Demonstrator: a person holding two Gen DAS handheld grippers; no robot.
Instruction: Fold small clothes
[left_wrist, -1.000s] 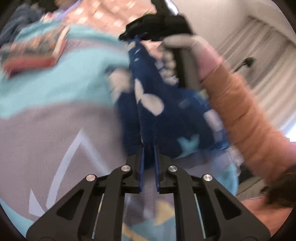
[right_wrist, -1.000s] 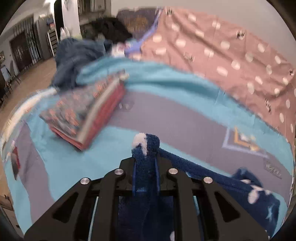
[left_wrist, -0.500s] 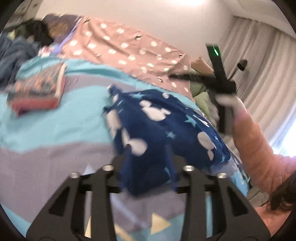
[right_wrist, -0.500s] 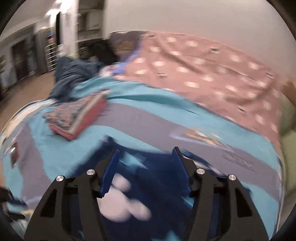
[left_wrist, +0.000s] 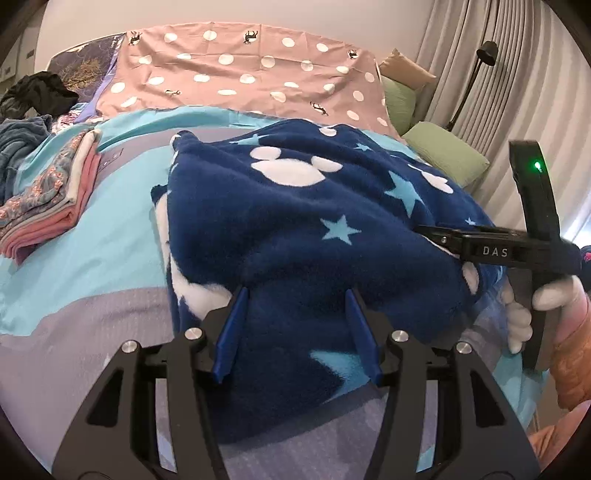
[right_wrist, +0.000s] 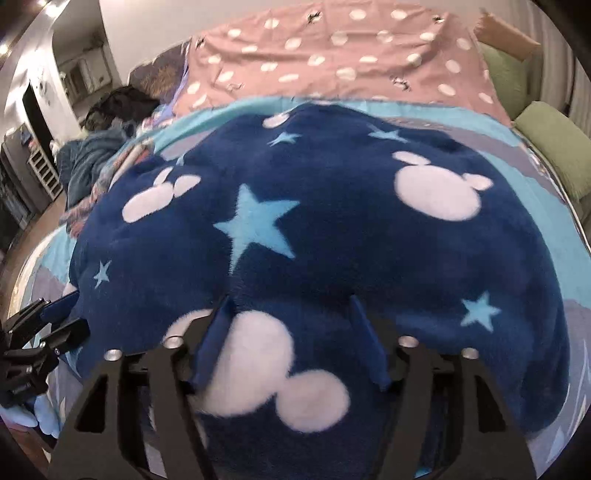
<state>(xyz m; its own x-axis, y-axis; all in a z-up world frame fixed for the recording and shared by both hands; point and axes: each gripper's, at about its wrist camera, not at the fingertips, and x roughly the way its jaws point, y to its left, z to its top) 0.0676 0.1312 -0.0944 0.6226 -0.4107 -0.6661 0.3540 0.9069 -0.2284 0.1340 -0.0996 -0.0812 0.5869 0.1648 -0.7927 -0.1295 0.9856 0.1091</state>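
Observation:
A navy fleece garment (left_wrist: 314, 229) with white mouse heads and light blue stars lies spread in a loose heap on the blue and grey bedspread (left_wrist: 92, 236). It fills the right wrist view (right_wrist: 325, 236) too. My left gripper (left_wrist: 297, 306) is open, its blue fingers over the garment's near edge. My right gripper (right_wrist: 291, 317) is open over the garment's near side. The right gripper also shows at the right of the left wrist view (left_wrist: 436, 236). The left gripper shows at the left edge of the right wrist view (right_wrist: 55, 317).
A stack of folded clothes (left_wrist: 51, 199) lies to the left on the bedspread. A pink dotted blanket (left_wrist: 240, 77) covers the far side. Green pillows (left_wrist: 443, 155) lie at the right. Dark clothes (left_wrist: 22, 125) are piled at the far left. Curtains and a lamp (left_wrist: 484, 51) stand at the right.
Both grippers were shut on the garment and held it up a second ago. They have opened, and the garment has dropped onto the bedspread in a spread heap.

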